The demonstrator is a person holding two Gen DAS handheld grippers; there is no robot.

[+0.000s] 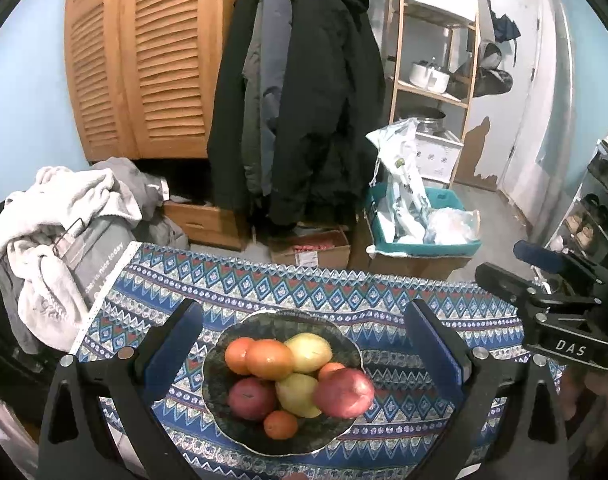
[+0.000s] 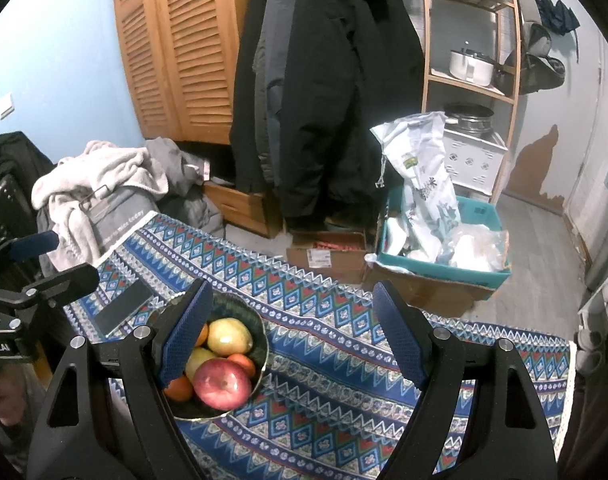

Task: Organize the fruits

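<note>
1. all the fruit in view sits piled in 1 dark scalloped bowl (image 1: 281, 380) on the patterned tabletop (image 1: 384, 304), near its front edge and left of its middle as the right wrist view shows it.
2. the pile holds 2 red apples (image 1: 344, 392), 2 yellow-green fruits (image 1: 308, 351) and about 4 oranges (image 1: 269, 358); a hint of something reddish at the bottom edge of the left view is too cut off to name.
3. the left claw (image 1: 304, 360) hovers over the bowl, jaws spread wide, gripping nothing.
4. the right claw (image 2: 291, 344) hangs just right of the bowl, also spread wide and empty; its left finger overlaps the bowl in that view.
5. no loose fruit lies on the cloth that shows.
6. judgement: this fits fruit already gathered into the bowl, or a mixed pile waiting to be sorted out by kind; the pictures cannot settle which.
</note>
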